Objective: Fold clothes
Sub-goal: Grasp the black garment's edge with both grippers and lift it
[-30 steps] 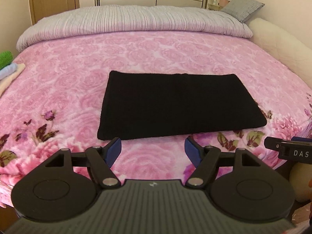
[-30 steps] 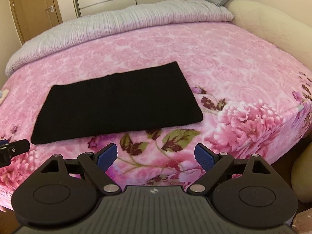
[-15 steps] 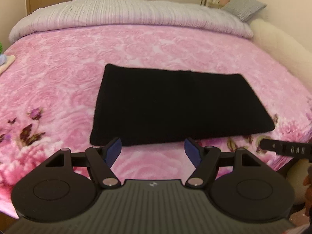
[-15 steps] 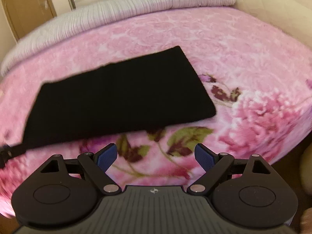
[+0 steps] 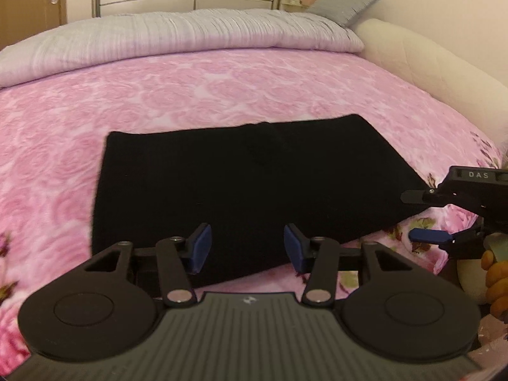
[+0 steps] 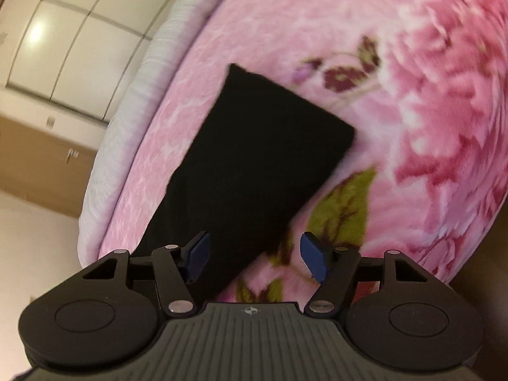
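Pink rose-patterned bedspread [image 5: 222, 95] covers the whole bed, with a grey ribbed duvet [image 5: 177, 36] rolled along the far side and a cream padded bed frame [image 5: 422, 63] curving down the right. On the near half of the bedspread lies the black garment [image 5: 241, 184], already folded into a flat, wide rectangle with clean edges.

A second ago both grippers sat back from the cloth, level, with pink bedspread showing between their fingers and the garment's near edge. Now the left gripper [image 5: 247, 247] has come forward and low, so its open jaws frame the near edge of the garment, left of the middle; nothing is held between them. The right gripper [image 6: 254, 255] has rolled hard to one side, the room tilting in its view, and has closed in on the garment's near right corner [image 6: 346, 136]. Its jaws too stand wide apart and empty, the left finger over black cloth and the right over the floral print.

That shift reads as the approach to another fold: both hands are lining up on the near edge, probably to pinch it. The right view is blurred by motion, so whether a finger touches the fabric cannot be told.
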A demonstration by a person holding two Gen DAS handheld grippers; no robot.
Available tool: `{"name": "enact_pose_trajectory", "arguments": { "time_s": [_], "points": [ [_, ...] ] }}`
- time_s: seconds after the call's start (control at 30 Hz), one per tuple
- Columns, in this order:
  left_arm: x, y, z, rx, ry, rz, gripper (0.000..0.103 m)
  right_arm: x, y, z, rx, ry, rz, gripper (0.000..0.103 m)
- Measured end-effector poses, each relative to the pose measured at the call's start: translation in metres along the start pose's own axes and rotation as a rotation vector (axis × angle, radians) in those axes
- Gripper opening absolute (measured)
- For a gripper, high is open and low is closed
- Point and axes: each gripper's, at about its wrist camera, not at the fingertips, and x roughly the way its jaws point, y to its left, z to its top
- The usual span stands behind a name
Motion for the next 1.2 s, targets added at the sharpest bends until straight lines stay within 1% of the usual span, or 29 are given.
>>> {"name": "enact_pose_trajectory", "arguments": {
  "time_s": [0.07,0.17,0.27,0.3,0.33,0.47,0.63,0.7,0.73,0.77,0.8,0.87,0.9,0.93,0.97,1.0,1.03,1.07,1.2],
  "points": [
    [0.009,-0.002,0.001,0.001,0.002,-0.01,0.044,0.005,-0.01,0.005,0.06,-0.017,0.02,0.064],
    [0.019,-0.005,0.003,-0.004,0.005,-0.027,0.045,0.01,-0.016,0.011,0.104,-0.058,0.031,0.059],
    [0.03,-0.009,0.003,0.0,0.026,-0.033,0.045,0.011,-0.021,0.017,0.138,-0.098,0.042,0.059],
    [0.033,-0.01,0.002,-0.002,0.032,-0.031,0.047,0.012,-0.024,0.018,0.154,-0.109,0.05,0.058],
    [0.037,-0.01,0.0,-0.005,0.038,-0.029,0.048,0.013,-0.027,0.02,0.17,-0.121,0.057,0.058],
    [0.044,-0.012,-0.001,-0.018,0.059,-0.009,0.049,0.017,-0.029,0.024,0.18,-0.141,0.057,0.058],
    [0.048,-0.007,0.006,-0.065,0.061,-0.023,0.049,0.019,-0.025,0.027,0.159,-0.149,0.035,0.058],
    [0.051,-0.006,0.007,-0.071,0.063,-0.025,0.05,0.019,-0.023,0.027,0.136,-0.151,0.014,0.052],
    [0.055,-0.007,0.007,-0.052,0.066,-0.016,0.05,0.02,-0.022,0.027,0.125,-0.153,0.003,0.046],
    [0.058,-0.01,0.007,-0.032,0.071,-0.002,0.05,0.02,-0.021,0.027,0.113,-0.154,-0.008,0.038],
    [0.059,-0.014,0.008,-0.013,0.077,0.011,0.05,0.019,-0.018,0.027,0.091,-0.152,-0.028,0.034],
    [0.055,-0.012,0.011,-0.025,0.077,0.0,0.049,0.017,-0.011,0.026,0.041,-0.15,-0.063,0.026],
    [0.052,-0.009,0.012,-0.038,0.076,-0.011,0.048,0.015,-0.004,0.027,0.009,-0.154,-0.083,0.025],
    [0.048,-0.003,0.013,-0.076,0.07,-0.035,0.047,0.014,0.005,0.027,-0.037,-0.16,-0.108,0.024],
    [0.043,0.009,0.013,-0.14,0.065,-0.067,0.044,0.014,0.015,0.027,-0.083,-0.165,-0.132,0.023],
    [0.037,0.023,0.011,-0.209,0.059,-0.093,0.042,0.012,0.029,0.024,-0.158,-0.184,-0.149,0.023],
    [0.031,0.038,0.009,-0.28,0.051,-0.117,0.041,0.01,0.043,0.022,-0.235,-0.204,-0.165,0.022],
    [0.024,0.052,0.006,-0.341,0.042,-0.136,0.039,0.007,0.06,0.016,-0.338,-0.232,-0.18,0.022],
    [-0.006,0.112,-0.011,-0.543,-0.004,-0.173,0.037,0.007,0.135,-0.034,-0.811,-0.343,-0.216,0.021]
  ]
}}
